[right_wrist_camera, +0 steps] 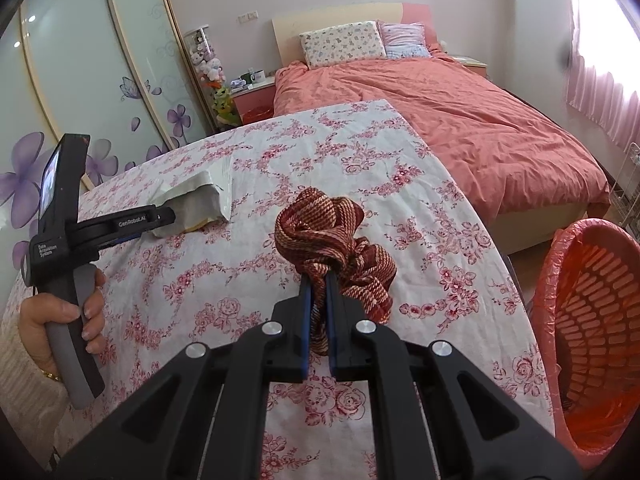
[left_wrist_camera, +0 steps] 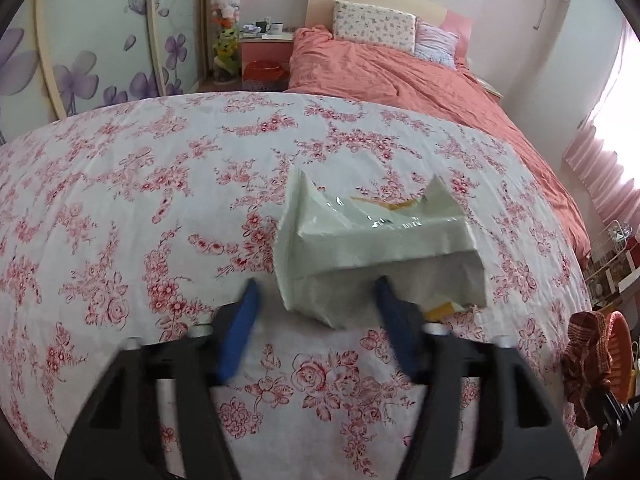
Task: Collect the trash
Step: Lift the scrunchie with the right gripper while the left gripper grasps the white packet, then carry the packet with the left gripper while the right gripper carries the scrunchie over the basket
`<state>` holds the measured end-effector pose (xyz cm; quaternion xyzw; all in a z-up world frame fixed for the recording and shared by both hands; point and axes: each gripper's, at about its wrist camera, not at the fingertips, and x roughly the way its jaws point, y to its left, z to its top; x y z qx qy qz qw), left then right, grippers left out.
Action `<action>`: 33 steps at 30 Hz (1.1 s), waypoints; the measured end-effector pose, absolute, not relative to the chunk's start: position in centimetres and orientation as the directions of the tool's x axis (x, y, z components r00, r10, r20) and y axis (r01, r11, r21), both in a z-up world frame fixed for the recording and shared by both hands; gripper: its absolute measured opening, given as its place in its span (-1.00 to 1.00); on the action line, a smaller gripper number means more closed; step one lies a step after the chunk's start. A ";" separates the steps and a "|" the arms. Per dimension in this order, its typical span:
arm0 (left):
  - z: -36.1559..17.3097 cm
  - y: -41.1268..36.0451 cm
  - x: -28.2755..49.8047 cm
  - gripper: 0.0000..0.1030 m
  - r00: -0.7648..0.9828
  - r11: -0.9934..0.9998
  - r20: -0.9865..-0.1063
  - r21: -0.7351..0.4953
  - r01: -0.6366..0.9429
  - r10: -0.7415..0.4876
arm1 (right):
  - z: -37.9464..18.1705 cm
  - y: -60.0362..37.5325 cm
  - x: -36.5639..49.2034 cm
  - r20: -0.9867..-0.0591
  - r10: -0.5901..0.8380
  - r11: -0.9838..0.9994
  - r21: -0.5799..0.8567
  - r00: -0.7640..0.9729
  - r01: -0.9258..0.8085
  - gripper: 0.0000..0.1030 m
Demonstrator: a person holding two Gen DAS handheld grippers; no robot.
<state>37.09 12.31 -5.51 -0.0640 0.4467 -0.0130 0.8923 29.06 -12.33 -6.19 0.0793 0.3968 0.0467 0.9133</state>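
On the floral-clothed table (left_wrist_camera: 120, 200) in the left wrist view, the left gripper (left_wrist_camera: 316, 292) hovered with jaws released around a torn white mailer bag (left_wrist_camera: 372, 240). From the right wrist view, the right gripper (right_wrist_camera: 319, 280) clenched a striped red cloth (right_wrist_camera: 320, 224) above the table, an orange basket (right_wrist_camera: 592, 320) stood beside the table's edge, and the left gripper's body read "GenRobot.AI" and "Data Acquisition System".

Woven striped cloth (right_wrist_camera: 340, 248); glossy, creased plastic mailer bag (left_wrist_camera: 372, 248); printed cotton-looking counter cover (right_wrist_camera: 248, 280); slotted plastic basket (right_wrist_camera: 592, 320), probably film-lined.
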 end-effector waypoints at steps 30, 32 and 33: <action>0.4 12.3 28.9 -0.91 0.710 0.970 -0.664 -0.205 0.127 -0.233 | -2.2 -13.4 24.0 -0.660 0.128 0.982 0.190 0.741 -0.001 -0.85; 0.9 11.8 28.3 -0.92 0.712 0.968 -0.659 -0.207 0.141 -0.244 | -1.5 -13.7 23.1 -0.648 0.121 0.982 0.189 0.752 0.006 -0.85; 1.1 11.5 27.9 -0.91 0.713 0.967 -0.654 -0.208 0.149 -0.251 | -1.2 -13.9 22.8 -0.644 0.118 0.982 0.190 0.756 0.009 -0.85</action>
